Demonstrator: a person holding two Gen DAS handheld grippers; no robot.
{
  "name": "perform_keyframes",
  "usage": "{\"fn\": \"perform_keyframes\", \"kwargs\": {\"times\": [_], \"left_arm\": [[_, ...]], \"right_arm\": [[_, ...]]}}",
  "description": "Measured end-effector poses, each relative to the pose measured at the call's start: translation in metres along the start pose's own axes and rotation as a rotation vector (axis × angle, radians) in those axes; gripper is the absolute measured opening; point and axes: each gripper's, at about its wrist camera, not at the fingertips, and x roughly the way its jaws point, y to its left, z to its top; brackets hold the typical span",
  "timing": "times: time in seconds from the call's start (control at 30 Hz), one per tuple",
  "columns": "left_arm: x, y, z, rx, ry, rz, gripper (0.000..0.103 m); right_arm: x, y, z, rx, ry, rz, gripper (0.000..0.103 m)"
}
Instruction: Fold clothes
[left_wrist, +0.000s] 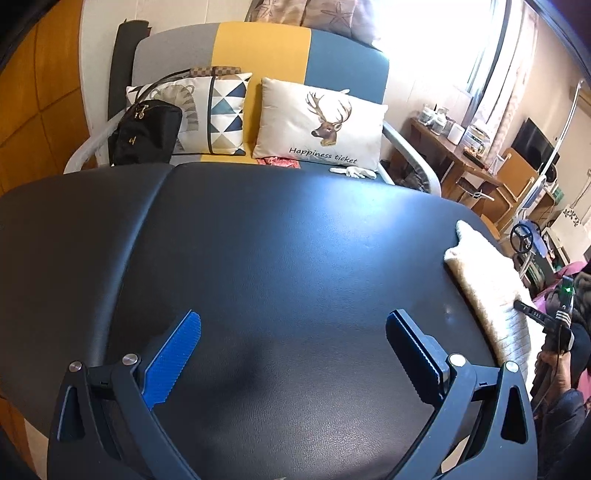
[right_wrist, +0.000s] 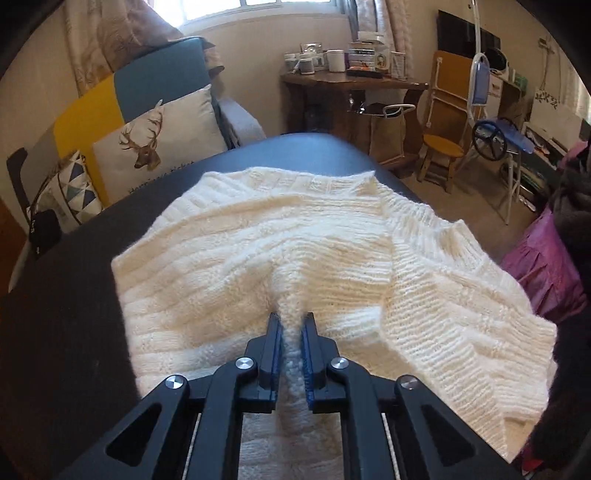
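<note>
We have the right gripper (right_wrist: 291, 325) clamped on the cream knit sweater (right_wrist: 332, 258), its two blue pads pressed together on a pinched ridge of wool that rises between them. Ahead of those jaws the sweater fans out in ribbed folds across the dark padded table (right_wrist: 74, 295), with its far hem close to the table's end and its right side drooping toward the edge. Over on our other side, the left gripper (left_wrist: 291, 343) hangs with its jaws wide apart and nothing between them, only bare black tabletop ahead and below. From that view the sweater lies well off to the right of the open jaws, at the table's rim. Beyond the table we see a sofa (left_wrist: 258, 48) with a deer cushion (left_wrist: 321, 125).
</note>
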Motion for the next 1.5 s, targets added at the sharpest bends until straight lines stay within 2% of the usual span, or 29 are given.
{"fn": "perform_keyframes", "kwargs": {"times": [0.03, 0.1, 0.13, 0.17, 0.23, 0.3, 0.33, 0.37, 0.43, 0.53, 0.6, 0.67, 0.73, 0.83, 0.9, 0.93, 1.0, 1.07, 1.17, 1.27, 1.33, 1.4, 1.47, 1.5], "left_arm": [[-0.002, 0.000, 0.000, 0.001, -0.006, -0.004, 0.102], [-0.005, 0.001, 0.001, 0.003, -0.019, -0.005, 0.102], [-0.006, 0.002, 0.001, 0.002, -0.024, -0.007, 0.102], [-0.007, 0.003, 0.001, 0.000, -0.029, -0.012, 0.102], [-0.006, 0.006, 0.001, -0.005, -0.034, -0.020, 0.102], [-0.005, 0.007, -0.001, -0.014, -0.031, -0.033, 0.102], [-0.004, 0.008, -0.002, -0.018, -0.027, -0.042, 0.102], [-0.003, 0.008, -0.003, -0.018, -0.022, -0.046, 0.102], [-0.002, 0.010, -0.006, -0.014, -0.013, -0.039, 0.102], [-0.001, 0.013, -0.010, 0.010, -0.008, -0.014, 0.102], [0.001, 0.016, -0.015, 0.019, 0.006, -0.012, 0.102], [0.006, 0.024, -0.019, -0.026, 0.027, -0.028, 0.102], [0.010, 0.031, -0.020, -0.054, 0.049, -0.047, 0.102], [0.009, 0.038, -0.021, -0.083, 0.049, -0.042, 0.102], [0.009, 0.042, -0.020, -0.089, 0.052, -0.022, 0.102], [0.008, 0.043, -0.019, -0.091, 0.053, -0.013, 0.102], [0.007, 0.046, -0.016, -0.085, 0.052, 0.000, 0.102], [0.002, 0.046, -0.012, -0.077, 0.023, -0.001, 0.102], [-0.002, 0.037, -0.004, -0.038, -0.016, -0.004, 0.102], [0.001, 0.022, 0.004, 0.012, -0.020, -0.022, 0.102], [0.004, 0.013, 0.008, 0.036, -0.018, -0.043, 0.102], [0.007, 0.007, 0.010, 0.047, -0.007, -0.078, 0.102], [0.010, 0.002, 0.011, 0.047, -0.001, -0.104, 0.102], [0.012, 0.001, 0.012, 0.048, 0.004, -0.109, 0.102]], "right_arm": [[-0.004, 0.005, 0.001, -0.019, -0.002, 0.017, 0.009], [-0.034, 0.030, -0.006, -0.123, -0.080, 0.076, 0.009], [-0.051, 0.045, -0.012, -0.192, -0.100, 0.126, 0.009], [-0.064, 0.060, -0.019, -0.240, -0.089, 0.213, 0.009], [-0.080, 0.103, -0.041, -0.371, 0.034, 0.414, 0.009], [-0.092, 0.135, -0.072, -0.475, 0.135, 0.530, 0.012], [-0.098, 0.150, -0.088, -0.525, 0.183, 0.585, 0.025], [-0.102, 0.154, -0.095, -0.536, 0.201, 0.590, 0.029], [-0.108, 0.151, -0.096, -0.522, 0.206, 0.582, 0.029], [-0.120, 0.104, -0.056, -0.368, 0.057, 0.440, 0.030], [-0.130, 0.063, -0.020, -0.243, -0.104, 0.313, 0.030], [-0.117, 0.030, 0.016, -0.134, -0.199, 0.153, 0.036], [-0.102, -0.001, 0.051, -0.026, -0.287, -0.008, 0.037], [-0.052, -0.032, 0.091, 0.098, -0.310, -0.171, 0.038], [-0.014, -0.039, 0.105, 0.114, -0.241, -0.289, 0.038], [0.002, -0.042, 0.109, 0.126, -0.185, -0.296, 0.038], [0.004, -0.028, 0.107, 0.133, -0.177, -0.138, 0.038], [-0.005, 0.009, 0.094, 0.045, -0.161, 0.060, 0.044], [-0.006, 0.064, 0.053, -0.063, 0.025, 0.239, 0.048], [-0.006, 0.106, -0.009, -0.178, 0.286, 0.347, 0.049], [-0.039, 0.128, -0.046, -0.296, 0.336, 0.386, 0.054], [-0.069, 0.134, -0.066, -0.344, 0.440, 0.483, 0.054], [-0.094, 0.124, -0.067, -0.334, 0.446, 0.514, 0.051], [-0.105, 0.115, -0.058, -0.304, 0.403, 0.487, 0.051]]}}
